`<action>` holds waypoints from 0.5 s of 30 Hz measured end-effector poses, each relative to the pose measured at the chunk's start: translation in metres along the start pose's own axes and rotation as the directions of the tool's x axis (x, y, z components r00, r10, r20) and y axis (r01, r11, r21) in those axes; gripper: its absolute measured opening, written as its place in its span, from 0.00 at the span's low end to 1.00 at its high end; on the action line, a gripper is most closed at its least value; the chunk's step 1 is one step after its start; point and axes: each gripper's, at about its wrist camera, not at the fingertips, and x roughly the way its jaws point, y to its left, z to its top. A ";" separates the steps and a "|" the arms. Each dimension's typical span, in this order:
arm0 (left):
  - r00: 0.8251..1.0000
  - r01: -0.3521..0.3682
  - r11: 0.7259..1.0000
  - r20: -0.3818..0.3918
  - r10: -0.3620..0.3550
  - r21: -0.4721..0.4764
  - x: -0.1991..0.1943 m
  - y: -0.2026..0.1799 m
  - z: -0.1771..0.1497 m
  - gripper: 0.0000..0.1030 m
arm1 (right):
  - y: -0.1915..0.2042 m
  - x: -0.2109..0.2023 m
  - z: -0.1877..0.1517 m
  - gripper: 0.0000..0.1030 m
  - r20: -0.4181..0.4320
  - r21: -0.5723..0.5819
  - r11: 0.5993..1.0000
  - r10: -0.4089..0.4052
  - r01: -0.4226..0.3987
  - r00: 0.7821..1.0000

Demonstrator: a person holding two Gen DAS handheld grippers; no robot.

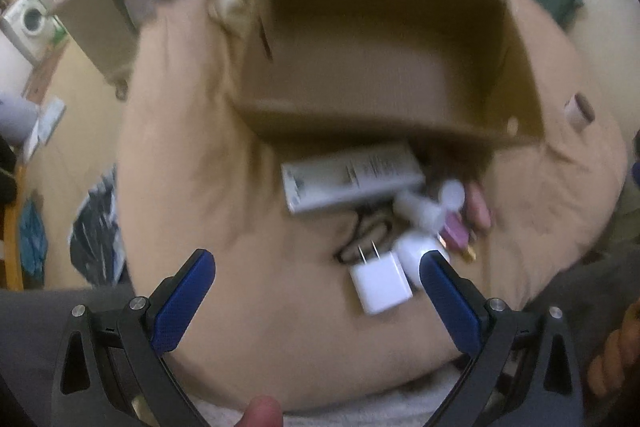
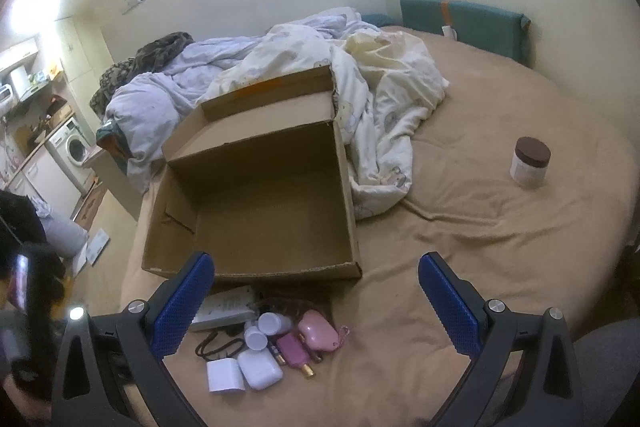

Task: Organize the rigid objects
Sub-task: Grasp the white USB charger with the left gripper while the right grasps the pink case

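A wide bed (image 2: 500, 227) with a tan sheet fills both views, a rumpled duvet (image 2: 360, 79) heaped toward its far side. On the sheet sits an open cardboard box (image 2: 256, 199), flaps up and nothing visible inside it, so the sorting looks barely begun. Just in front of the box's near wall lies a small pile: a flat white carton (image 1: 352, 179) touching the box, two little white bottles (image 2: 266, 329) beside it, a pink case (image 2: 318, 333), a white earbud case (image 2: 260, 369), a white charger plug (image 1: 382, 283) with its prongs pointing toward the box, a black cord (image 2: 218, 345), and a slim purple vial (image 2: 294, 351) with a gold cap. A brown-lidded jar (image 2: 530, 163) stands alone, well apart to the right. The left gripper (image 1: 316, 301) hangs low over the pile with its blue fingers spread wide and nothing between them; the plug lies just inside its right finger (that view is blurred, so fine contact is hard to judge). The right gripper (image 2: 316, 301) sits higher and farther back, likewise wide open and empty. The step in hand appears to be reaching for a first item, probably the plug. Next, the left gripper would need to centre over the plug's body, close across its flat sides, and lift clear of the cord before carrying it over the box wall.
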 end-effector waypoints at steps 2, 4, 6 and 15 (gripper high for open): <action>0.998 0.005 1.000 -0.056 -0.005 0.000 0.014 -0.005 -0.004 0.99 | 0.000 0.000 0.001 1.00 0.004 -0.007 1.000 0.000 0.000 1.000; 0.993 0.019 1.000 -0.115 -0.022 -0.022 0.029 -0.005 -0.007 0.98 | -0.001 0.000 0.002 1.00 0.003 -0.008 1.000 -0.001 0.001 1.000; 0.989 0.006 0.999 -0.149 -0.012 -0.038 0.040 -0.004 -0.011 0.98 | -0.003 0.002 0.003 1.00 -0.007 -0.002 1.000 -0.009 0.009 1.000; 0.980 -0.027 0.998 -0.197 0.016 -0.054 0.061 -0.003 -0.016 0.97 | -0.017 0.019 0.001 1.00 -0.097 0.070 0.997 -0.020 0.027 0.995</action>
